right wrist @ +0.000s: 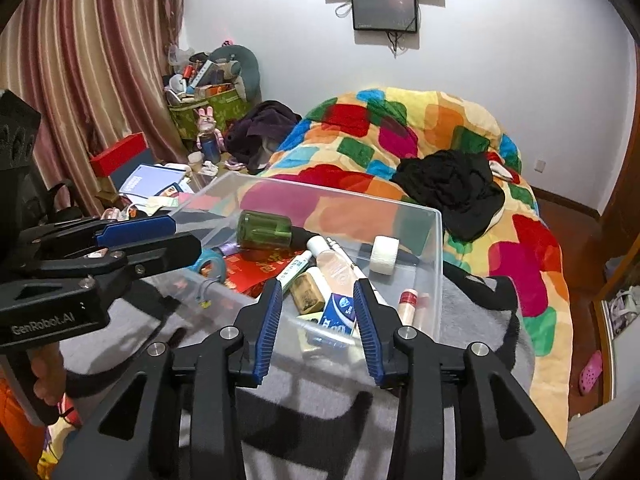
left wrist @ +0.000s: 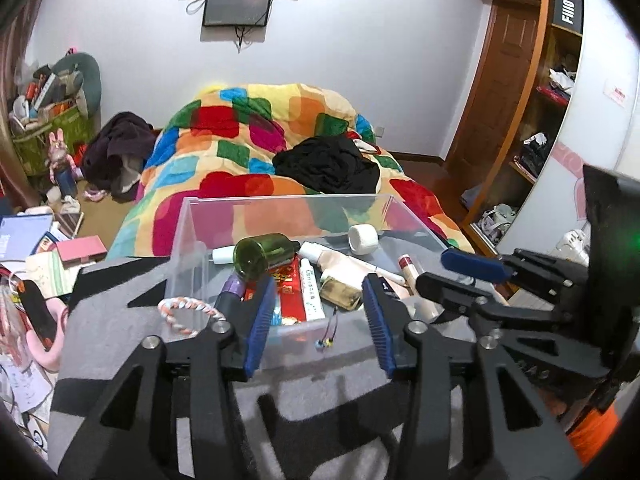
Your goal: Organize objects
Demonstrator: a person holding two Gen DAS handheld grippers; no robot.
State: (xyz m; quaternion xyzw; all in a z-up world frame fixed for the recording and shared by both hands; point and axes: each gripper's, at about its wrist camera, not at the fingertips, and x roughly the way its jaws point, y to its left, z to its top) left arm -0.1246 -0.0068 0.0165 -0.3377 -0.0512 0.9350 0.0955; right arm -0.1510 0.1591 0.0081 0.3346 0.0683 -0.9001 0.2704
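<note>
A clear plastic box point(left wrist: 280, 199) point(right wrist: 439, 240) stands on a grey blanket point(left wrist: 112, 332). Inside lie a green bottle point(left wrist: 264, 254) point(right wrist: 264, 231), a white tape roll point(left wrist: 363, 239) point(right wrist: 384, 254), a toothpaste tube point(left wrist: 310, 290), a red packet point(left wrist: 289, 298), a soap bar point(right wrist: 307, 294) and a blue packet point(right wrist: 338, 314). A pink-white braided ring point(left wrist: 188, 312) lies outside the box at its left. My left gripper point(left wrist: 318, 294) point(right wrist: 182, 236) hovers open over the box's near wall, holding nothing. My right gripper point(right wrist: 317, 294) point(left wrist: 452, 272) is open over the box's near right part, also holding nothing.
Behind the box is a bed with a colourful quilt point(left wrist: 256, 152) and black clothes point(left wrist: 328, 164). Books and clutter point(left wrist: 36, 240) fill the floor at left, by a curtain point(right wrist: 80, 80). A wooden wardrobe point(left wrist: 532, 120) stands at right. A small wired trinket point(left wrist: 326, 342) lies on the blanket.
</note>
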